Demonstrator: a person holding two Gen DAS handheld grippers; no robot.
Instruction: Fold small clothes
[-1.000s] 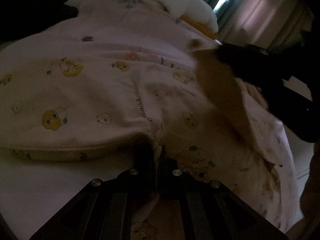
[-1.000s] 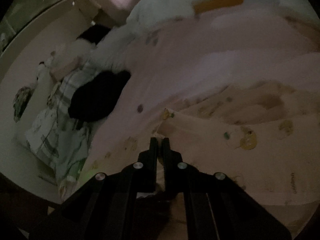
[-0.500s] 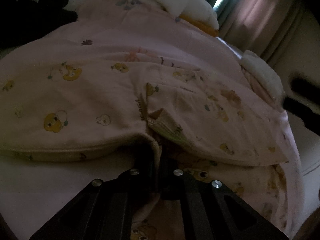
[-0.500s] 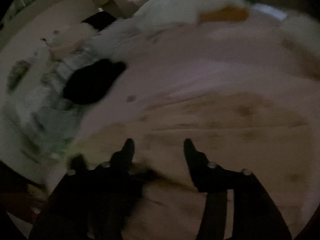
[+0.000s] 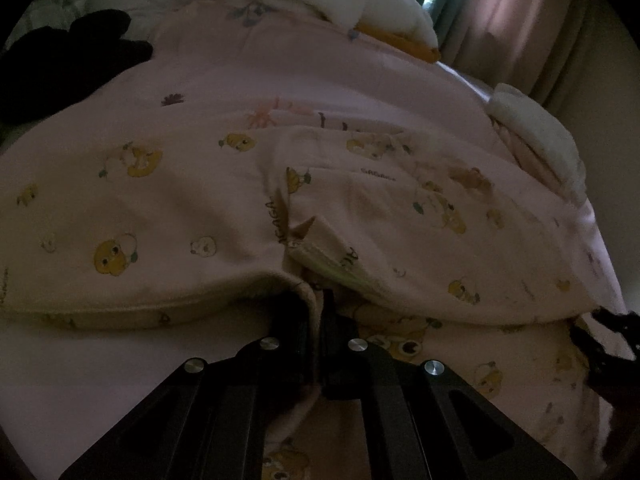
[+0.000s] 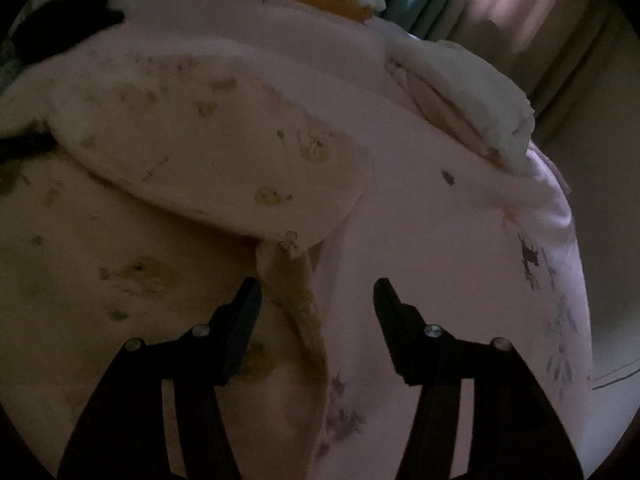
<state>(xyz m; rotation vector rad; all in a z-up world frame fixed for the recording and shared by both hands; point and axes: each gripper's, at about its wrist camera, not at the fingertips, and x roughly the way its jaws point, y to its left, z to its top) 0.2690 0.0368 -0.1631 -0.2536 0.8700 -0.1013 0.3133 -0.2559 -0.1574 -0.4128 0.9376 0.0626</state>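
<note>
Left gripper (image 5: 314, 312): I have its jaws clamped on the hem of the pale printed garment (image 5: 168, 216).
Right gripper (image 6: 316, 296): jaws apart and closing, gripping nothing; the garment's edge lies between them.
Garment: spread on the pink bedsheet (image 6: 440, 240) ahead of both jaws.

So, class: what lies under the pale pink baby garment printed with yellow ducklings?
Under the pale pink duckling-print garment lies a pink flower-printed bedsheet, visible around its edges. The folded-over flap covers another garment layer; anything beneath stays hidden.
</note>
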